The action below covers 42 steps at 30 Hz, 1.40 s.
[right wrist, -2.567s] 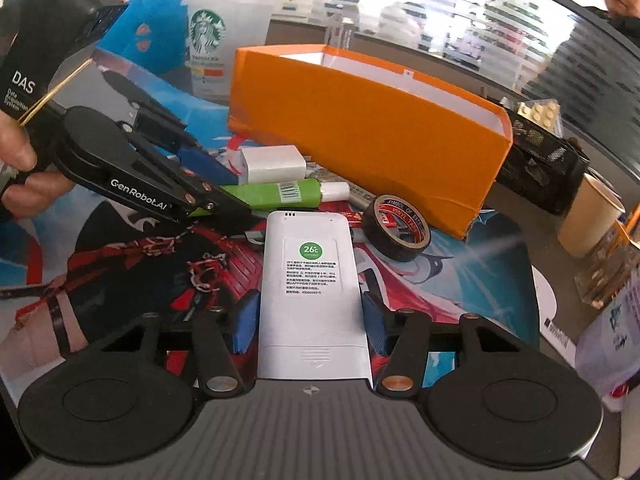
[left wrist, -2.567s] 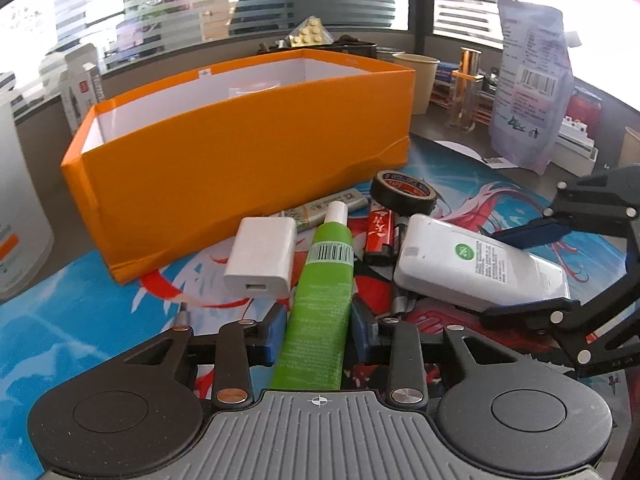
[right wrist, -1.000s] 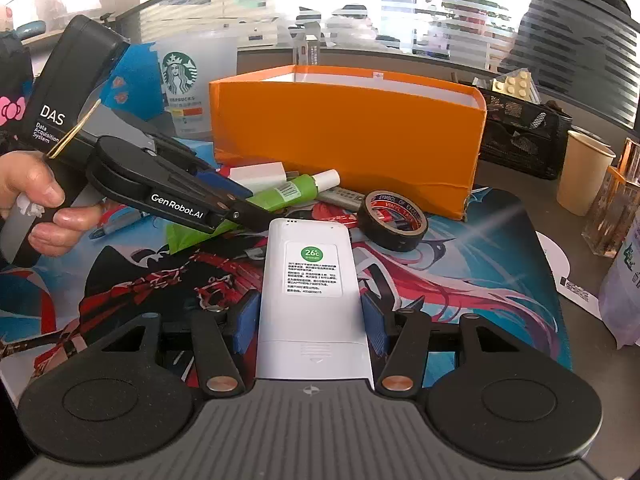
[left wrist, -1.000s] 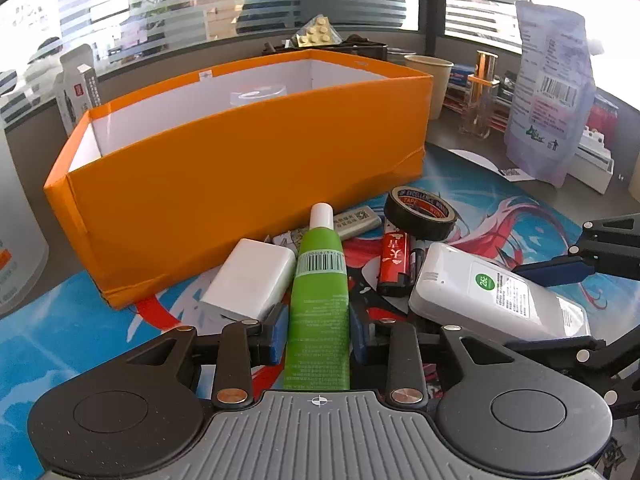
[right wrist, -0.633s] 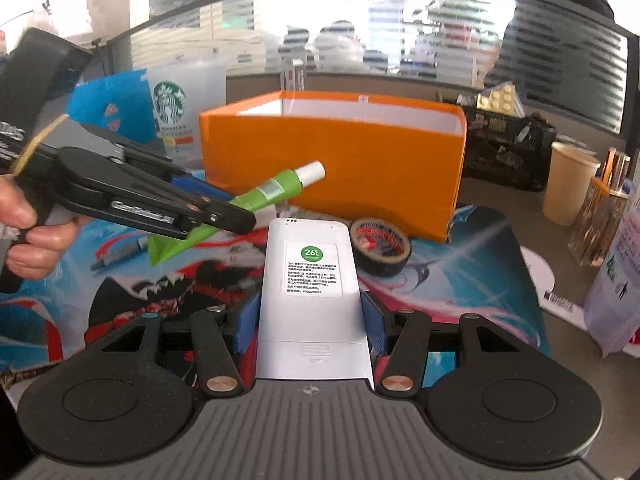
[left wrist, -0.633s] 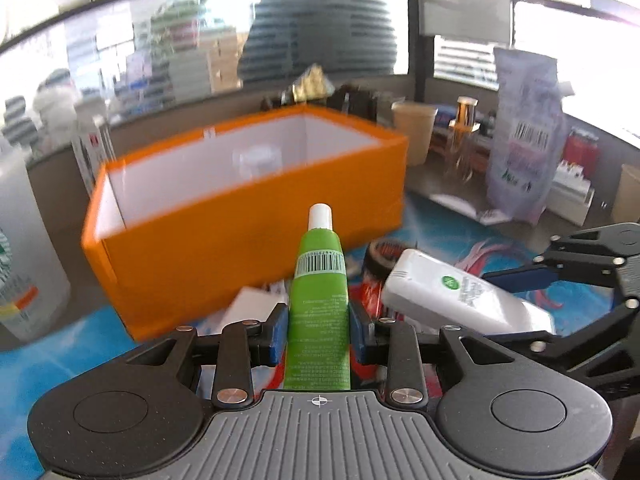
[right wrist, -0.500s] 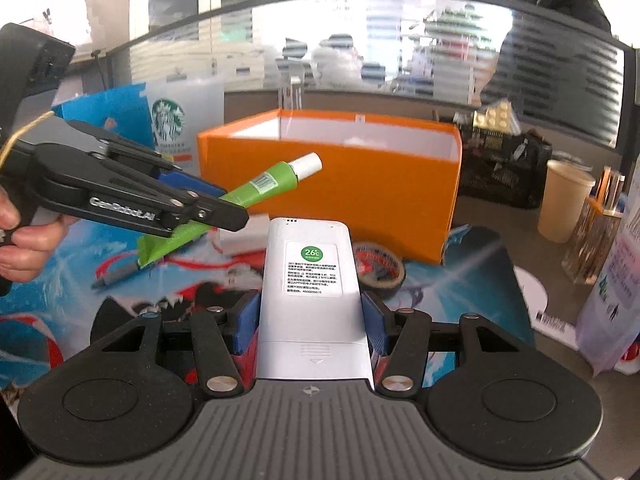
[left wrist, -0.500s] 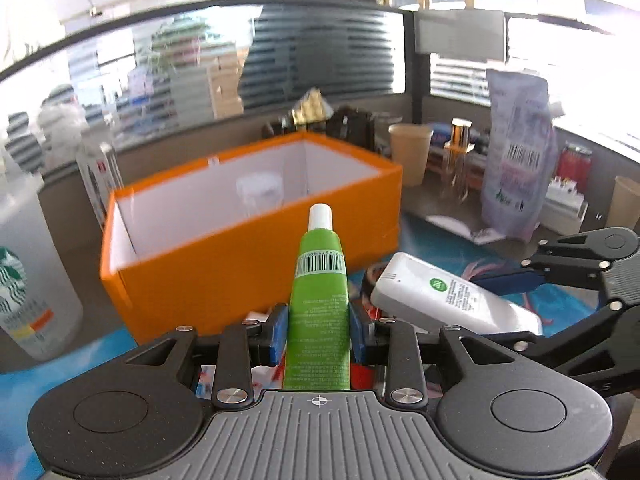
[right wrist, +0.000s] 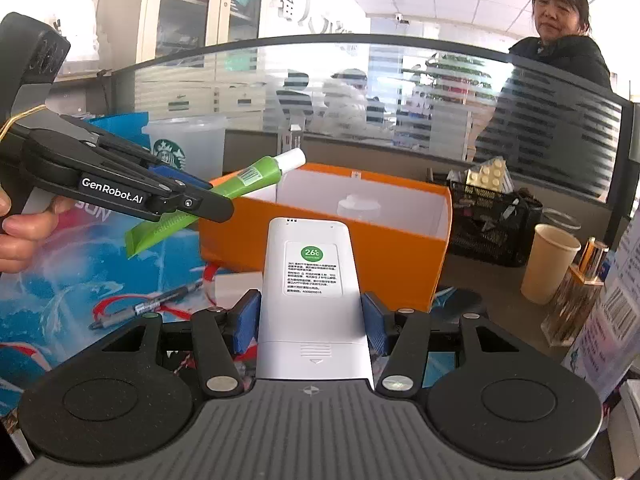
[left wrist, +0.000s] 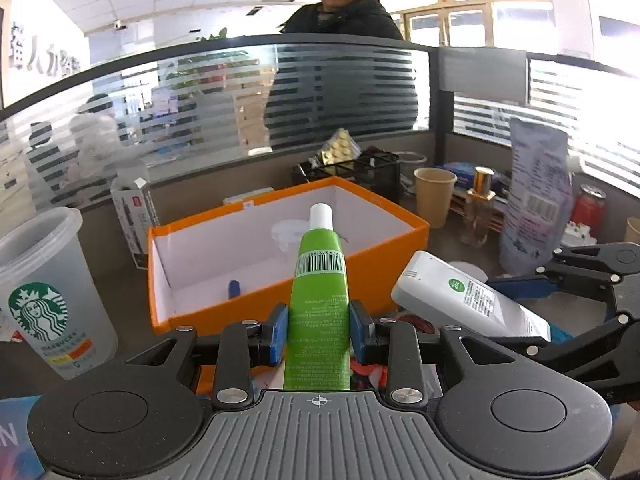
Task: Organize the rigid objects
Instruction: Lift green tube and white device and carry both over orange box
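In the left wrist view, we see our left gripper [left wrist: 319, 330] clamped on a green tube [left wrist: 319, 300], its blue pads pressing both sides. The white cap of the tube points toward the orange box [left wrist: 372, 268], which stands open just behind it. A small blue thing [left wrist: 234, 289] lies inside the box. To the right, the right gripper [left wrist: 536, 312] grips a white remote [left wrist: 468, 300].

In the right wrist view, we see our right gripper [right wrist: 310, 322] closed on the white remote [right wrist: 314, 280], held above the mat [right wrist: 72, 272]. The left gripper [right wrist: 188, 196] carries the green tube [right wrist: 240, 182] at the left, near the rim of the orange box [right wrist: 400, 256]. A pen [right wrist: 148, 306] lies on the mat.
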### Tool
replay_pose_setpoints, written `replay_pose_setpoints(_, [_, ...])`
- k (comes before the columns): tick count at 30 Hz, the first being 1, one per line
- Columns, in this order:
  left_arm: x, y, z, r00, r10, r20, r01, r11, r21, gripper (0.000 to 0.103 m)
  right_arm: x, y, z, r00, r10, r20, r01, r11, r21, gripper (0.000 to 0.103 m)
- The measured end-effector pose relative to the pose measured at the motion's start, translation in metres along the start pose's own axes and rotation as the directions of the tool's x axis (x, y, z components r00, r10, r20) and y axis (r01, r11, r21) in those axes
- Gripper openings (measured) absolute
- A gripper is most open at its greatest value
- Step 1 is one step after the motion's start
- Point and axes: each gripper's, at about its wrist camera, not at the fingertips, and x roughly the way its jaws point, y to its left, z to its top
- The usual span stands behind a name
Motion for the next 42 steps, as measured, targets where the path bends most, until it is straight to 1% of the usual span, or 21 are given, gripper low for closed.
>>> replay_pose_setpoints(6, [0.002, 0.009, 0.013, 1.000, 0.020, 0.021, -0.020, 1.000, -0.013, 0.030, 0.006, -0.003, 0.015, 1.000, -0.012, 0.029, 0.012, 1.000, -0.009, 0.051])
replay_pose_setpoints(10, [0.008, 0.016, 0.022, 0.999, 0.033, 0.021, -0.032, 0.999, -0.022, 0.030, 0.011, -0.008, 0.027, 0.998, -0.018, 0.058, 0.018, 1.000, 0.004, 0.051])
replay_pose_setpoints(21, [0.024, 0.028, 0.041, 0.999, 0.034, 0.032, -0.033, 0.999, -0.039, 0.030, 0.028, -0.026, 0.052, 0.994, -0.047, 0.100, 0.043, 0.998, 0.043, 0.051])
replay_pose_setpoints(29, [0.045, 0.046, 0.053, 0.999, 0.046, 0.017, -0.045, 0.996, -0.084, 0.030, 0.054, -0.045, 0.074, 0.992, -0.073, 0.106, 0.066, 0.996, 0.063, 0.051])
replay_pose_setpoints(36, [0.065, 0.057, 0.062, 0.998, 0.056, 0.004, -0.056, 0.993, -0.103, 0.030, 0.077, -0.062, 0.089, 0.991, -0.083, 0.104, 0.072, 0.992, 0.103, 0.051])
replay_pose_setpoints(42, [0.088, 0.064, 0.062, 0.998, 0.059, -0.032, -0.063, 0.990, -0.127, 0.030, 0.105, -0.076, 0.098, 0.993, -0.093, 0.075, 0.083, 0.988, 0.133, 0.051])
